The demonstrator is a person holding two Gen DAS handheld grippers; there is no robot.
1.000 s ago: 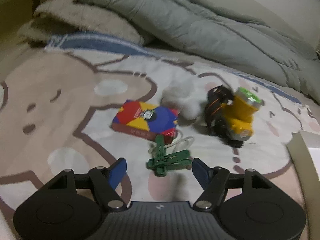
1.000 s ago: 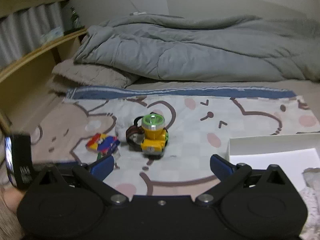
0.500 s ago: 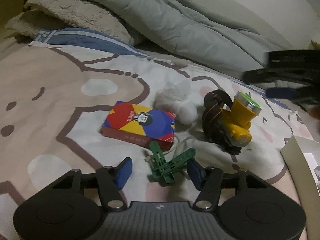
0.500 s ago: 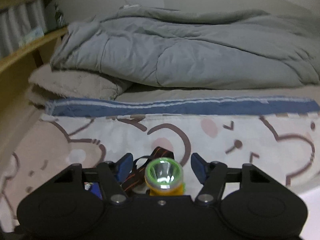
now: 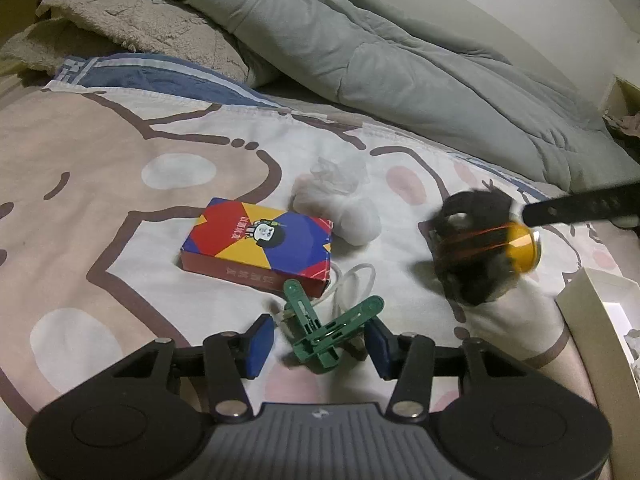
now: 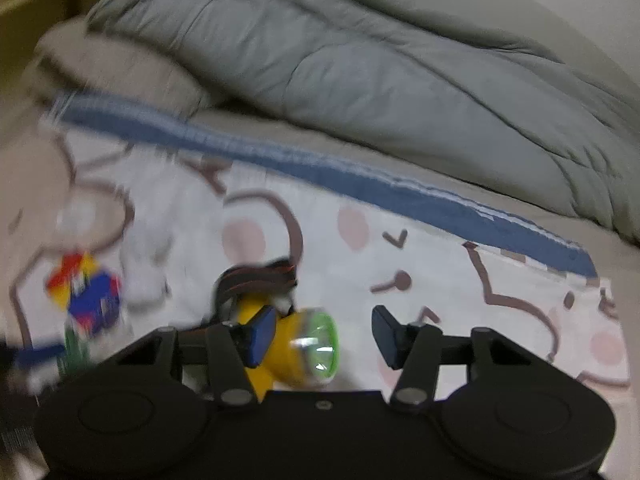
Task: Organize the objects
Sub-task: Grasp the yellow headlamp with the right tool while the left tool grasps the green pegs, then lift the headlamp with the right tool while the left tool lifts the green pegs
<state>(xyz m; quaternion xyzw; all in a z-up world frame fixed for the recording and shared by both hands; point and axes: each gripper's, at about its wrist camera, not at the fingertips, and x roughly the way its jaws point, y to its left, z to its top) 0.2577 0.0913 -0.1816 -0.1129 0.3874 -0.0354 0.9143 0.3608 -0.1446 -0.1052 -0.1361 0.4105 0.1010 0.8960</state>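
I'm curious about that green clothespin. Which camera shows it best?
The left wrist view: the green clothespin lies sharp and whole between the left claw fingers. The right wrist view shows only a blurred green scrap at its left edge.

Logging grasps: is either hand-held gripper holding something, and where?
Left hand-held gripper: open around green plastic clothespins, not gripping. Right hand-held gripper: unclear, yellow headlamp between its fingers.

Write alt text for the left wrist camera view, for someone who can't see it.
The left hand-held gripper is open around green clothespins on a cartoon-print bedsheet. Behind them lie a colourful card box and crumpled white tissue; to the right a blurred yellow headlamp meets the other gripper's finger.
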